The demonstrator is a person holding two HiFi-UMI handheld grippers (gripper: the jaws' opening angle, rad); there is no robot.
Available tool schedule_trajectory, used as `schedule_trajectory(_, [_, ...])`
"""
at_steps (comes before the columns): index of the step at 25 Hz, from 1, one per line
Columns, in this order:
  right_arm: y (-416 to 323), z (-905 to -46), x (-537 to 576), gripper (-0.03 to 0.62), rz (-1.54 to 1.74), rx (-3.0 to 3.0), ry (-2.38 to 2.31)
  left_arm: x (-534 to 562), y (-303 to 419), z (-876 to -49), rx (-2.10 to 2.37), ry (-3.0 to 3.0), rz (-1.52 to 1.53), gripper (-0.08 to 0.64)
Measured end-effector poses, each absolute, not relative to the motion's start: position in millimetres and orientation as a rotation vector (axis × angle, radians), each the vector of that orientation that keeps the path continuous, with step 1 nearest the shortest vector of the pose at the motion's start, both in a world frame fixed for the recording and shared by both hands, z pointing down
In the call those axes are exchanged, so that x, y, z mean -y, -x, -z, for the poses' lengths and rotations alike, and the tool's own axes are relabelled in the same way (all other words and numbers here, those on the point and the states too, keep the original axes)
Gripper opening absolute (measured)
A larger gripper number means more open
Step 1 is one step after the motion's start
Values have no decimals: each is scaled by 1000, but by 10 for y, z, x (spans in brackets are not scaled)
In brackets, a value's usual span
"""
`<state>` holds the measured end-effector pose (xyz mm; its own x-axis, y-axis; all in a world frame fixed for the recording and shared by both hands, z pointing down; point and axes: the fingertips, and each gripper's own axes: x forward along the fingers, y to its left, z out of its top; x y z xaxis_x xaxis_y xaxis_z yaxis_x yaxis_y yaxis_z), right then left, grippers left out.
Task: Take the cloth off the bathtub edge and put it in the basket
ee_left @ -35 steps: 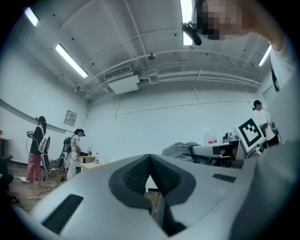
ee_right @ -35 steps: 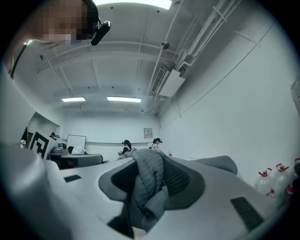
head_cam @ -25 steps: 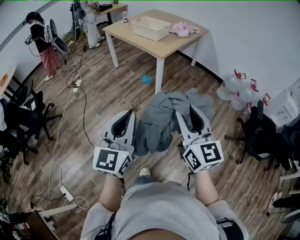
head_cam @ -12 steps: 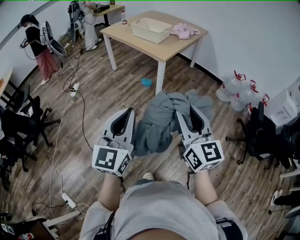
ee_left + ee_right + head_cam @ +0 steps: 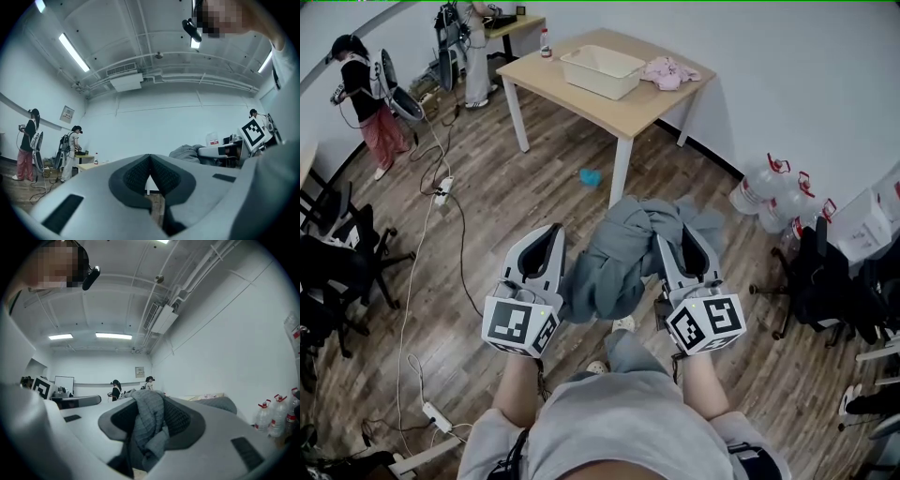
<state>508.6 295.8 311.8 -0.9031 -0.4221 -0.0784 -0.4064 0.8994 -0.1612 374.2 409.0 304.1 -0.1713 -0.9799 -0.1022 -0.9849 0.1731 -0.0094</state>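
Cloth [image 5: 619, 267] hangs bunched from your right hand-held gripper [image 5: 680, 239], jaws pinching it, over the floor [image 5: 516, 187], well apart from the counter [image 5: 652, 98]. Left hand-held gripper [image 5: 546, 246]: pressed together, empty. Step, by judgement: carry. Next: get to the basket [image 5: 600, 80] near counter ctr, release w/ cloth over it.

Cloth [image 5: 619, 258] partly hides right tongs [image 5: 675, 236] pads; chairs [image 5: 328, 272] cropped.

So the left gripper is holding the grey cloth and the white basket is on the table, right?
No, the right gripper holds the grey cloth, as the right gripper view shows; the left gripper is shut on nothing. The white basket is on the table.
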Motion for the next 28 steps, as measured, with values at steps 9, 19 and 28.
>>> schedule_trajectory(9, [-4563,-3076,-2250,160,185,-2953,631,-3418,-3221,-3048,-2353,1951,-99,14])
schedule_trajectory(19, [-3972,-2917,-1257,160,122,-2960,521,-2465,-2720,-2944,-2399,1860,-93,14])
schedule_trajectory(28, [-3639,-2963,-694,160,133,-2967,419,-1996,-2425,-2909,-2457,1750,-86,14])
